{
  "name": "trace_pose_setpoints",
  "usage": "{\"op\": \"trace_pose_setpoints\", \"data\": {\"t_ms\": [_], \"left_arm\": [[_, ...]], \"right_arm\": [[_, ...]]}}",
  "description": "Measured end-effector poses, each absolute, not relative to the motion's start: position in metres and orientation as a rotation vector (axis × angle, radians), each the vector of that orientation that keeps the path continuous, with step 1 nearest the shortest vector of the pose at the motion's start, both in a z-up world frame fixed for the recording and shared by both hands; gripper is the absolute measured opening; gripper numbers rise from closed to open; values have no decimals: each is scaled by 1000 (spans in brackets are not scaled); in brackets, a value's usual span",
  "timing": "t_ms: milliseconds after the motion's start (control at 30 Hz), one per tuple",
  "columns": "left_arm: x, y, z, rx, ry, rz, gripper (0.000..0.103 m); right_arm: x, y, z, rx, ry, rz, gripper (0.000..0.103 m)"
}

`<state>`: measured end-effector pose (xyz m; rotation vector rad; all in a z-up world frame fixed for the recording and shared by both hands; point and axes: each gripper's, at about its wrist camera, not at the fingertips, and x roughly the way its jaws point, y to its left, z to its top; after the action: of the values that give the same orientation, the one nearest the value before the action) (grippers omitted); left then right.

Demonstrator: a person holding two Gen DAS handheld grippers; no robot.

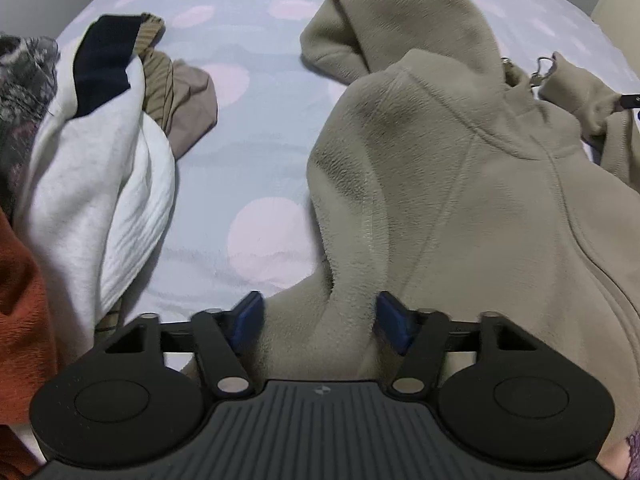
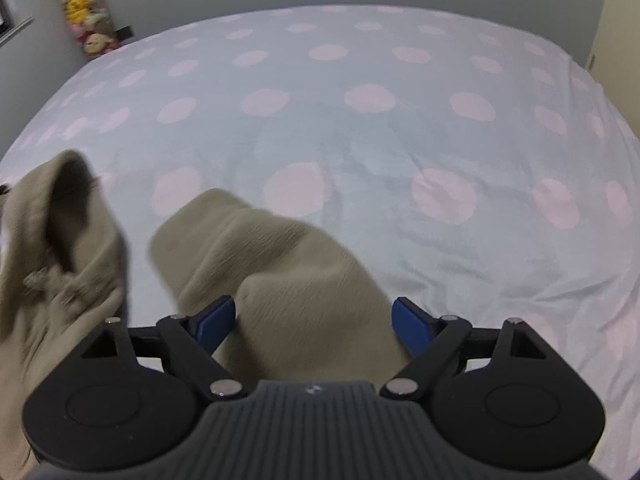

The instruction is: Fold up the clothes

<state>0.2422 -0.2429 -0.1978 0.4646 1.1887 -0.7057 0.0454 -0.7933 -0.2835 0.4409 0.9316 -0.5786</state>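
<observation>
Beige fleece hoodie [image 1: 460, 200] is bunched between both my grippers' fingers, left gripper [image 1: 318, 320] and right gripper [image 2: 313, 320], lifting it off the bed [image 2: 360, 120] edge for folding.

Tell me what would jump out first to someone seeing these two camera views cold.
The big beige fleece hoodie fills the right half of the left wrist view, spread on a pale blue bedsheet with pink dots. Both the left gripper and the right gripper have beige fabric bunched between their blue pads. A heap of other clothes, white, rust and dark, sits at the left.
</observation>
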Motion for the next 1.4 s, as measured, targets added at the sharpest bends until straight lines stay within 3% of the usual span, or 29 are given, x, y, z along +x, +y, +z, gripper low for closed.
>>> {"op": "trace_pose_setpoints", "data": {"t_ms": [33, 100, 133, 167, 233, 400, 767, 833, 1067, 1167, 1400], "left_arm": [[244, -245, -200, 463, 1195, -706, 34], [246, -249, -201, 454, 1206, -706, 13], [247, -251, -201, 445, 1210, -703, 8], [247, -251, -199, 437, 1210, -702, 7], [244, -253, -191, 455, 1172, -699, 6], [239, -253, -146, 483, 1007, -670, 5], [215, -263, 13, 321, 607, -747, 5], [214, -263, 7, 308, 648, -771, 5], [211, -263, -41, 286, 861, -839, 5], [212, -255, -80, 328, 955, -802, 5], [218, -236, -140, 379, 1104, -730, 7]], "right_arm": [[49, -798, -290, 464, 942, -587, 87], [52, -805, -300, 517, 971, -597, 74], [54, -809, -306, 544, 985, -601, 44], [54, -809, -307, 552, 993, -604, 24], [50, -804, -301, 525, 991, -606, 17], [-7, -810, -239, 454, 860, -740, 14], [-200, -845, -72, 363, 475, -1178, 13], [-241, -845, -61, 369, 455, -1233, 13], [-355, -823, -130, 556, 590, -1338, 13], [-384, -805, -195, 676, 708, -1348, 13], [-387, -789, -231, 655, 797, -1284, 17]]}}
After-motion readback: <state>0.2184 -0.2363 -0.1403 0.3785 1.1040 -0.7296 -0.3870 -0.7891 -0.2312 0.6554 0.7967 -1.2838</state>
